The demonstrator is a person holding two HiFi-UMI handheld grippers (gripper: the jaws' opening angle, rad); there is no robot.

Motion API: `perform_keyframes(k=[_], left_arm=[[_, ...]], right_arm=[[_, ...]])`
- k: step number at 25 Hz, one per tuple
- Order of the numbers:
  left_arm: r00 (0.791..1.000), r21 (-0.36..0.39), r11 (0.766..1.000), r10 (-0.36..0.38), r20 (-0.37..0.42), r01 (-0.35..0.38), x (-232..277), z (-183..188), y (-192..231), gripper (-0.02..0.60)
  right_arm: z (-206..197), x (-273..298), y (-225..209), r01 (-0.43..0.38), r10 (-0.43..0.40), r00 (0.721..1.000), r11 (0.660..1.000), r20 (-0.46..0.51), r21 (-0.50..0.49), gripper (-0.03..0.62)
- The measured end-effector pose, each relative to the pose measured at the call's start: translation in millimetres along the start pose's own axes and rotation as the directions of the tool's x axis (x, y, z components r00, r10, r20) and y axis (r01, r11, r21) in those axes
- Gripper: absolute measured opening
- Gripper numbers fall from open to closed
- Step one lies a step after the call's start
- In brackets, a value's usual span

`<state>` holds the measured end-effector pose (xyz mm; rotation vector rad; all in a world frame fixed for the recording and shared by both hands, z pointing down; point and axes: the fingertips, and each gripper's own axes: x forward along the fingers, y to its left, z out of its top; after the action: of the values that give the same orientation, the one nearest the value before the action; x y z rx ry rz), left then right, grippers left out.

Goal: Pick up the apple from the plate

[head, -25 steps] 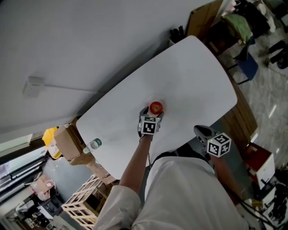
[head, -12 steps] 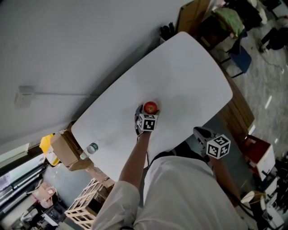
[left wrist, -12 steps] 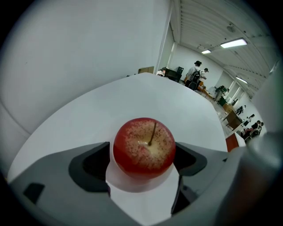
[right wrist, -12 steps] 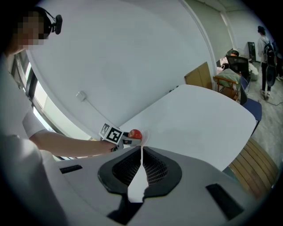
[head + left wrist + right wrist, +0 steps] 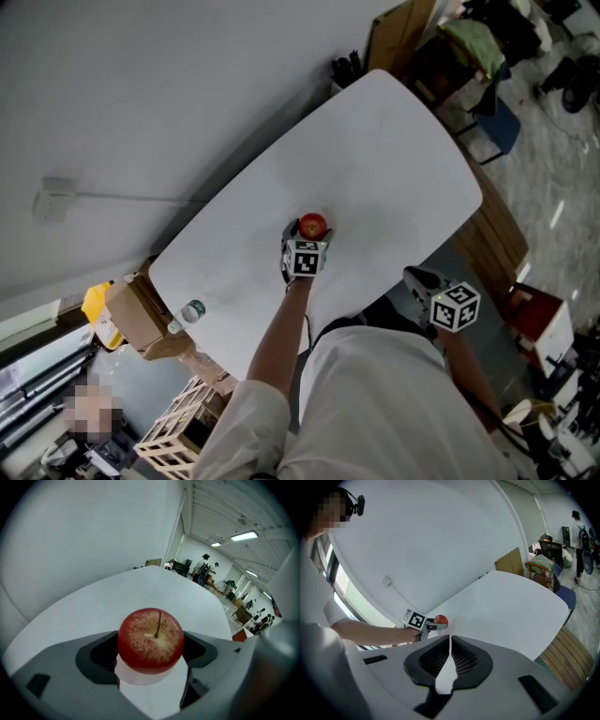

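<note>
A red apple (image 5: 150, 637) with its stem up sits between the jaws of my left gripper (image 5: 151, 654), over a small white plate (image 5: 149, 680). The jaws have just been closing, and both pads lie against the apple's sides with no gap showing. In the head view the apple (image 5: 313, 224) is at the middle of the white table (image 5: 394, 150), with the left gripper (image 5: 311, 234) reaching it from the near side. My right gripper (image 5: 418, 275) hangs off the table's near edge, away from the apple. Its pads (image 5: 461, 660) meet at the tips with nothing between them.
A plastic bottle (image 5: 192, 310) stands at the table's left corner, with a cardboard box (image 5: 131, 305) and a wooden crate (image 5: 178, 433) beyond it. A wooden bench (image 5: 492, 239) runs along the right side. A blue chair (image 5: 497, 127) and several people (image 5: 205, 569) are farther off.
The head view has shifted a little. The left gripper stays round the apple, and the right gripper stays beside the table's near edge.
</note>
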<state>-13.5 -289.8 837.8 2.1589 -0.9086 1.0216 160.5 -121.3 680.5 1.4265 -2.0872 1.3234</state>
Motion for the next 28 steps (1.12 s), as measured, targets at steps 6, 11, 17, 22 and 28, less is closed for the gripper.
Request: perform_keyframes(k=[6, 11, 17, 22, 28], left_arm=[[0.997, -0.04, 0.998, -0.05, 0.053, 0.052, -26, 5, -6, 0.404], [0.989, -0.051, 0.994, -0.095, 0.11, 0.101, -52, 14, -13, 0.403], [0.976, -0.062, 0.989, -0.122, 0.182, 0.135, -89, 22, -15, 0.403], [0.963, -0.123, 0.98, -0.123, 0.238, 0.156, -116, 19, -18, 0.403], [0.951, -0.184, 0.972, -0.089, 0.298, 0.149, -147, 18, -32, 0.403]], right_arm=[[2, 0, 10, -0.012, 0.012, 1.0, 1.0, 0.0, -0.027, 0.038], [5, 4, 17, -0.025, 0.025, 1.0, 0.998, -0.007, -0.057, 0.038], [8, 14, 32, -0.051, 0.049, 0.999, 0.993, -0.016, -0.107, 0.038], [12, 20, 43, -0.076, 0.075, 0.997, 0.988, -0.006, -0.132, 0.038], [18, 19, 48, -0.124, 0.124, 0.992, 0.979, -0.013, -0.162, 0.038]])
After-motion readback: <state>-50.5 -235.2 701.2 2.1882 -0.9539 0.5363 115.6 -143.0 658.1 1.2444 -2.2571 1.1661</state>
